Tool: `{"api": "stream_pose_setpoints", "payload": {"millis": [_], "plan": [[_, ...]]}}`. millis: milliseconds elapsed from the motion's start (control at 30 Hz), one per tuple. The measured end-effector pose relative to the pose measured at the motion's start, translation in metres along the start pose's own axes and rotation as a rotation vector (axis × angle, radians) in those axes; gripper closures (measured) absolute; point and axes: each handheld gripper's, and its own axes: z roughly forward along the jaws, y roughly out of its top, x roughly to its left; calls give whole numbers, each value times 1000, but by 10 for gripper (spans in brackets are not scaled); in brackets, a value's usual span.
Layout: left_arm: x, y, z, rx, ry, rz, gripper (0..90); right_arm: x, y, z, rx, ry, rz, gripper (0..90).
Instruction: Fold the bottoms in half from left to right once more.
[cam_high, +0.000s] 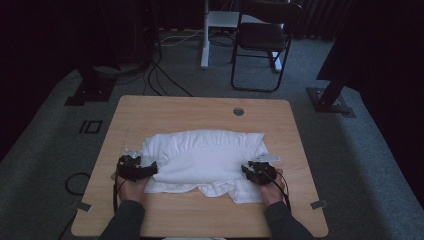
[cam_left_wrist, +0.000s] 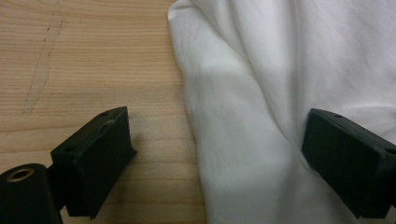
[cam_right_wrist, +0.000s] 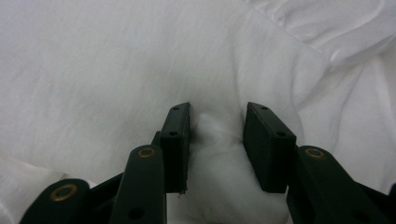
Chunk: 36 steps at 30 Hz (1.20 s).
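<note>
A: Where's the cloth?

B: White cloth (cam_high: 202, 160) lies bunched on the middle of the desk (cam_high: 150, 115), nearer my edge than the far one. Ruffled band along its far side, loose folds spilling at the near right.

A: Left gripper?

B: My left gripper (cam_high: 151, 170) is at the cloth's left edge. Jaws wide apart. In the left gripper view one jaw sits over bare wood, the other over the fabric (cam_left_wrist: 261, 116), with the cloth's edge running between them. Nothing pinched.

A: Right?

B: My right gripper (cam_high: 246, 170) is at the near right part of the cloth. Jaws part-way apart, a raised fold of fabric (cam_right_wrist: 217, 135) standing in the gap between them. The pads are close to it on both sides; can't tell if they touch. Not clamped.

A: Anything in the way?

B: Nothing else on the desk except a round grommet (cam_high: 238, 111) near the far edge, well apart from the cloth. Off the desk: a black chair (cam_high: 262, 42) on the carpet beyond the far side, a white post (cam_high: 205, 35) left of it, cables (cam_high: 160, 75) on the floor at far left, and dark stand feet (cam_high: 331, 100) at far right. All well away from both grippers.
</note>
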Motion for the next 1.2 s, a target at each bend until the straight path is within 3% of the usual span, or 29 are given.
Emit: {"api": "stream_pose_setpoints", "payload": {"millis": [400, 533, 700, 800, 833, 967, 1200], "plan": [[-7, -1, -5, 8, -27, 23, 177, 2, -1, 0, -5, -10, -1, 604], [-12, 0, -9, 7, -57, 47, 354, 2, -1, 0, -8, -11, 0, 603], [-15, 1, -10, -5, -109, 76, 653, 2, -1, 0, -9, -11, -2, 602], [-17, 0, -10, -10, -155, 72, 827, 2, -1, 0, -9, -10, -3, 602], [-18, 0, -10, -12, -150, 85, 855, 2, -1, 0, -10, -10, -2, 602], [-20, -2, -10, -26, -143, 96, 878, 2, -1, 0, -10, -10, -2, 601], [-7, -1, -12, -64, -247, 8, 884, 1, -1, 0, -8, 4, 1, 573]]}}
